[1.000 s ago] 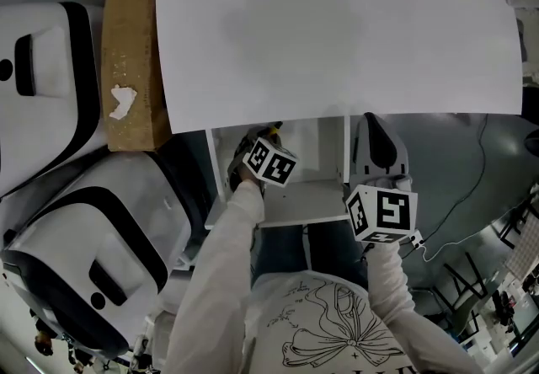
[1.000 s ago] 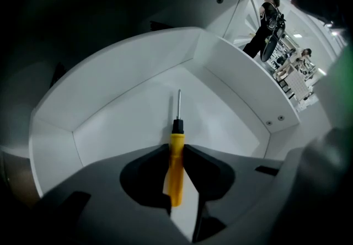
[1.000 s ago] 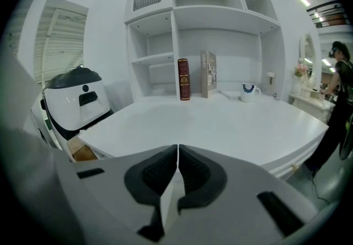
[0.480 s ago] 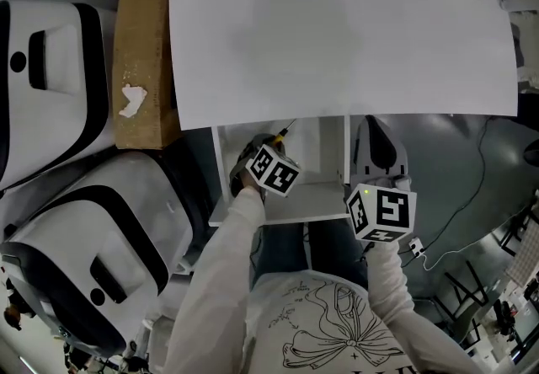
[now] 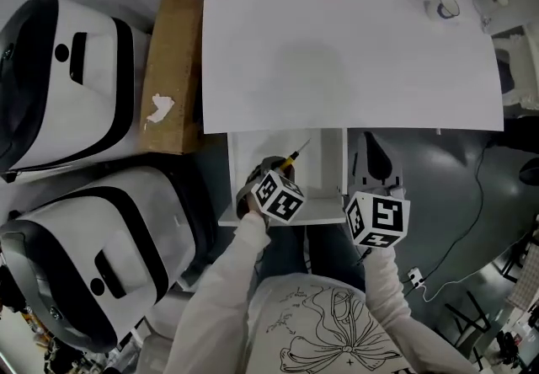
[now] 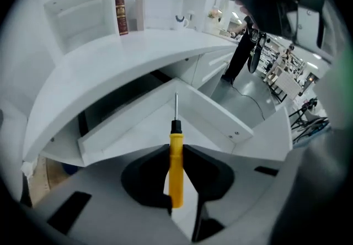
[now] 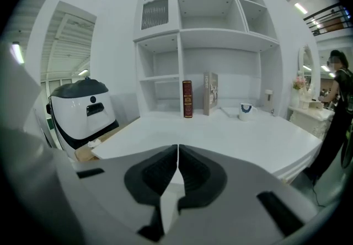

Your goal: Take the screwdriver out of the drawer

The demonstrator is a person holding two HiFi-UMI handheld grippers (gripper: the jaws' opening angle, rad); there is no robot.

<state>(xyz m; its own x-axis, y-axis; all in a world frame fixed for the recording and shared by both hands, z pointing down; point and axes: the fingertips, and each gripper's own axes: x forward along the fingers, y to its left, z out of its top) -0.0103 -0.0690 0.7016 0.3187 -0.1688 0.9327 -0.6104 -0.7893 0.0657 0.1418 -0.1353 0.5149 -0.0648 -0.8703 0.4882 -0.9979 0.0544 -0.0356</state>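
**A:** Above the open drawer (image 5: 324, 163), clear of its floor: look there for the screwdriver (image 6: 176, 177).

**B:** Held how?

**A:** Clamped by its yellow handle in the left gripper (image 6: 176, 150), jaws just tightened on it, metal tip pointing at the drawer's far end.

**B:** And the right gripper (image 7: 177, 153)?

**A:** Pressed shut on nothing, raised just right of the drawer, facing the white desk (image 7: 220, 133) and the shelves (image 7: 215, 45) behind it.
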